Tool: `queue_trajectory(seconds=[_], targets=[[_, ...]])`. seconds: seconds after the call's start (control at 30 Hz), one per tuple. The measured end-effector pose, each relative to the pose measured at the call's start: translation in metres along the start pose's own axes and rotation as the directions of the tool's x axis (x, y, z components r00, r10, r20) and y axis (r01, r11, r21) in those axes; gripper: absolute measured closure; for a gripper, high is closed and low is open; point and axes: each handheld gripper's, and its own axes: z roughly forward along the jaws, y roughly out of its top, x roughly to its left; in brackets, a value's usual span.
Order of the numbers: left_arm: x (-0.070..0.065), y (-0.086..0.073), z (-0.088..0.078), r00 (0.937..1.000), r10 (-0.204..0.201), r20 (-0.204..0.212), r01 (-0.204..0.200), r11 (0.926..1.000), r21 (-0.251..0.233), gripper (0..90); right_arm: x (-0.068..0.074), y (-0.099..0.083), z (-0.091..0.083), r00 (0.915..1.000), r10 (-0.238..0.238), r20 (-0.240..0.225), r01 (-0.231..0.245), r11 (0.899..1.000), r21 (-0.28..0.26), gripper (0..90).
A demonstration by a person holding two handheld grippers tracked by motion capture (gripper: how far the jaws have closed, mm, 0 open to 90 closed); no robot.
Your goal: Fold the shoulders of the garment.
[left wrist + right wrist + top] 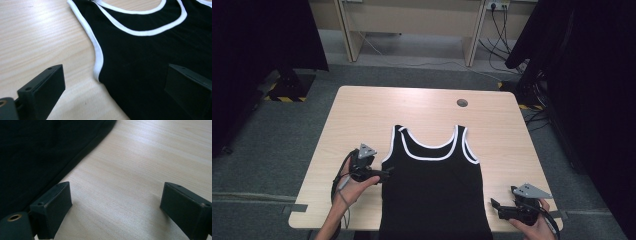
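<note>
Approach stage, likely for folding: black tank top [434,187] flat on table [362,110], hem over the near edge. Left gripper [388,172] at the top's left side seam below the armhole, jaws wide, straddling the edge, empty. Right gripper [495,207] just right of the top, low, wide open, empty. Next: close on the fabric edges.

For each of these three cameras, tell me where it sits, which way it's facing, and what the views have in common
High view: above the person's side, looking forward and down on the table; both forearms, left gripper and right gripper show.
Left gripper view: rides the left gripper, faces the black tank top at its white-trimmed armhole; its open jaws straddle that edge.
Right gripper view: rides the right gripper, faces bare wood beside the top's side edge; its open jaws show.
Shared: all three show the tank top and the table.
</note>
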Motion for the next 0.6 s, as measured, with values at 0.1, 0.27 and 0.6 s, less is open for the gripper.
queue_trajectory(seconds=[0.1, 0.27, 0.6], targets=[[0.001, 0.006, 0.006, 1.0, -0.002, -0.004, 0.002, 1.0, -0.002, 2.7, 0.0, 0.0, 0.0, 1.0, -0.001, 0.0, 0.001, 1.0, -0.001, 10.6], [0.004, 0.019, 0.017, 0.9999, -0.006, -0.014, 0.006, 1.0, 0.001, 3.3, 0.0, 0.0, 0.0, 1.0, -0.003, -0.001, 0.003, 1.0, -0.001, 10.6], [0.006, 0.043, 0.042, 0.9992, -0.001, -0.04, 0.001, 0.9999, 0.01, 5.8, -0.001, 0.0, 0.0, 1.0, -0.005, -0.003, 0.005, 1.0, -0.001, 10.6]])
